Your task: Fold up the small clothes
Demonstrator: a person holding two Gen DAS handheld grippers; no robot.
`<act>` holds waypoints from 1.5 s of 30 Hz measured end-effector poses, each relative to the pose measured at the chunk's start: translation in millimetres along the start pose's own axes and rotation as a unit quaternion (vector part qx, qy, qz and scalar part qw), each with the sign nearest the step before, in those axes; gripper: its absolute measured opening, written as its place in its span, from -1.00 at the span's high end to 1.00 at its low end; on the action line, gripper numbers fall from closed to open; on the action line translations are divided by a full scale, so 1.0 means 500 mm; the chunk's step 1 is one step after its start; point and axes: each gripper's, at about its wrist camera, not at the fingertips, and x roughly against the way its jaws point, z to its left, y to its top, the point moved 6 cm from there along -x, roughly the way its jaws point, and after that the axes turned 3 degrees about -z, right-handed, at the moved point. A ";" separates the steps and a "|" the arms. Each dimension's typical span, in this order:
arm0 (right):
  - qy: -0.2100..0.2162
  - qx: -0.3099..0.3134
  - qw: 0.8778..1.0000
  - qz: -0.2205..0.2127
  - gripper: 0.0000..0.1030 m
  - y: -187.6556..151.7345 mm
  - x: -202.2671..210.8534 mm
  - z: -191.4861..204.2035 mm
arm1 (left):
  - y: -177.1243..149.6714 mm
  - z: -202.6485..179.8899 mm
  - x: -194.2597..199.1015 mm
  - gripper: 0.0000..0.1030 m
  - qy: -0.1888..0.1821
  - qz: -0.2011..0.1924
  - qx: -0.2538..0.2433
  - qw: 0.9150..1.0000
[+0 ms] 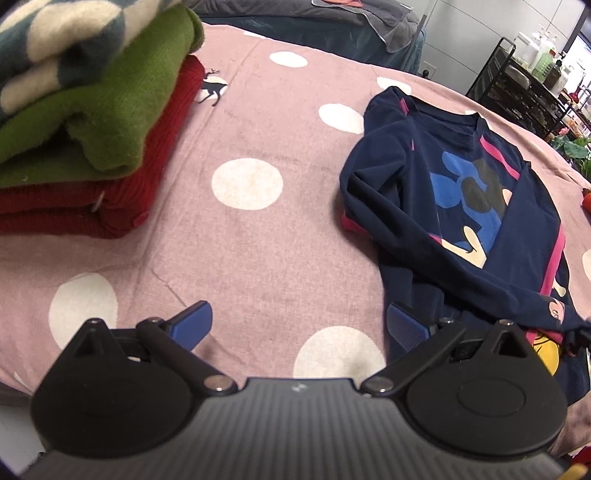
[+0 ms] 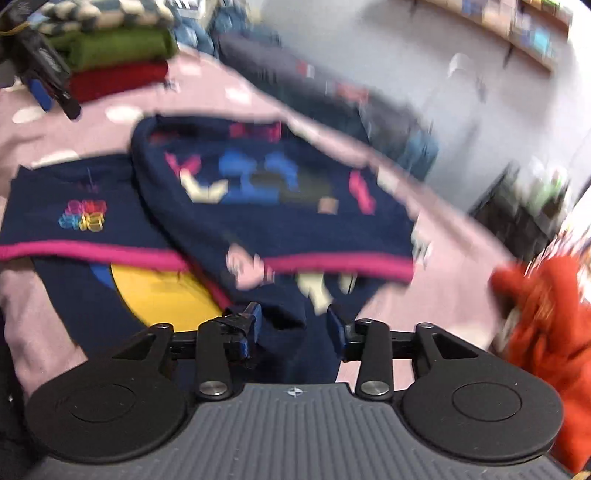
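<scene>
Navy sweatshirt: a dark blue long-sleeved cotton top (image 1: 476,206) with pink stripes and a cartoon print lies partly folded on the right part of the bed, sleeves drawn across its front, collar toward the far edge.
Bed cover: pink cloth with white polka dots (image 1: 258,229) carries everything; a wide bare stretch of it runs between the navy top and the stack.
Folded stack: three garments piled at the far-left corner, namely a red ribbed knit (image 1: 122,206) at the bottom, a green fleece (image 1: 110,110) on it, and a teal-and-cream checked knit (image 1: 62,40) on top.
Left gripper: the black claw with blue pads (image 1: 299,325) is spread wide and grasps nothing; it hangs over the near edge of the bed cover, its right finger just beside the top's near-left hem.
Right gripper: the second claw (image 2: 293,325) is released, pads apart, with a fold of navy cloth between them that neither pad is seen to pinch; the view is blurred.
Orange garment: one crumpled orange-red piece (image 2: 546,314) sits at the right edge of the cover, apart from the navy top.
Far edge: a dark grey quilt (image 1: 332,18) borders the cover.
Black shelf rack: one (image 1: 524,85) stands beyond the far-right corner, holding bottles.
</scene>
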 end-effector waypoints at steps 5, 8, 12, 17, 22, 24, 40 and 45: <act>0.082 -0.164 0.982 -0.047 0.96 0.034 0.059 -0.068 | 0.006 0.006 -0.017 -0.99 0.015 -0.012 0.009 1.000; 0.246 -0.394 0.881 -0.087 0.96 0.044 0.110 -0.167 | 0.030 0.019 -0.030 -0.99 0.061 -0.034 0.020 0.997; 0.246 -0.492 0.826 -0.126 0.96 0.008 0.171 -0.290 | 0.076 0.009 -0.043 -0.99 0.055 -0.056 0.036 0.996; 0.125 -0.547 0.826 -0.064 0.96 -0.131 0.202 -0.366 | 0.119 -0.037 -0.078 -0.99 0.020 -0.057 0.032 0.998; 0.066 -0.553 0.831 0.014 0.96 -0.237 0.177 -0.344 | 0.172 -0.093 -0.137 -0.99 -0.005 -0.057 0.022 0.998; 0.059 -0.560 0.826 0.021 0.96 -0.255 0.164 -0.332 | 0.202 -0.120 -0.168 -0.97 -0.035 -0.051 0.030 0.998; 0.071 -0.556 0.828 0.012 0.95 -0.261 0.165 -0.311 | 0.369 -0.266 -0.345 0.76 -0.098 -0.006 0.048 0.994; 0.078 -0.557 0.827 0.012 0.95 -0.259 0.163 -0.310 | 0.413 -0.269 -0.329 0.99 -0.081 -0.024 0.017 0.996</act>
